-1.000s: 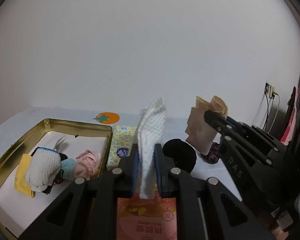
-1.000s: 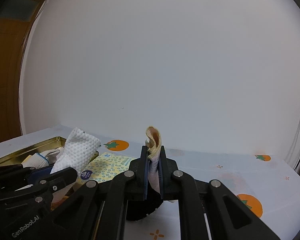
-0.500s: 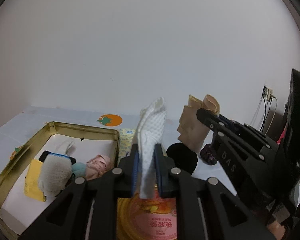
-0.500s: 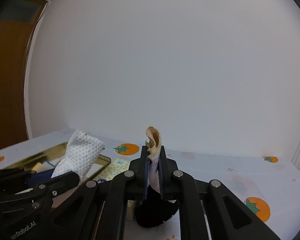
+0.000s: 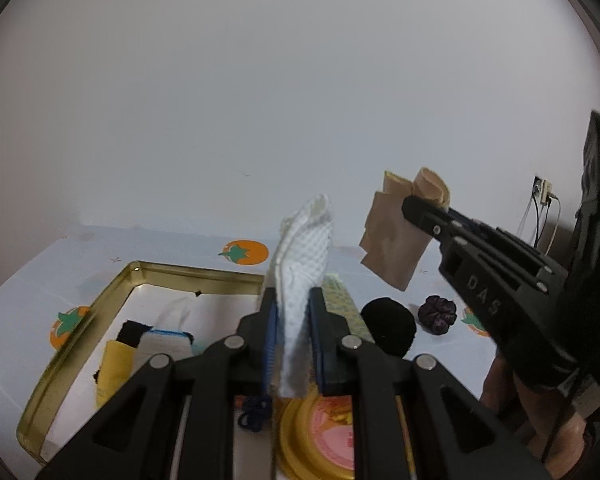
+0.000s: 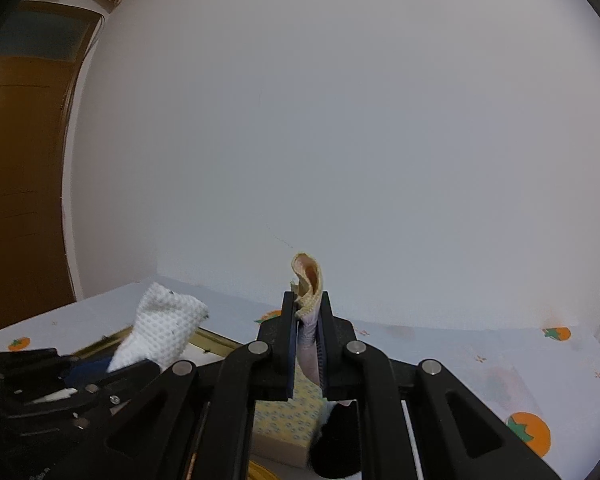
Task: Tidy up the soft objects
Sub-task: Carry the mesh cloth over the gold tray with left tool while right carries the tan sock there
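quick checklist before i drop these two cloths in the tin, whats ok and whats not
1. Left gripper shut on the white waffle cloth: ok.
2. Right gripper shut on the tan cloth: ok.
3. Both cloths hanging off the tablecloth: ok.
4. Bare floor left in the gold tin behind the items already inside: ok.
5. Either cloth above the tin: not ok, both off to its right.
6. Black pompom and purple scrunchie put away: not ok.
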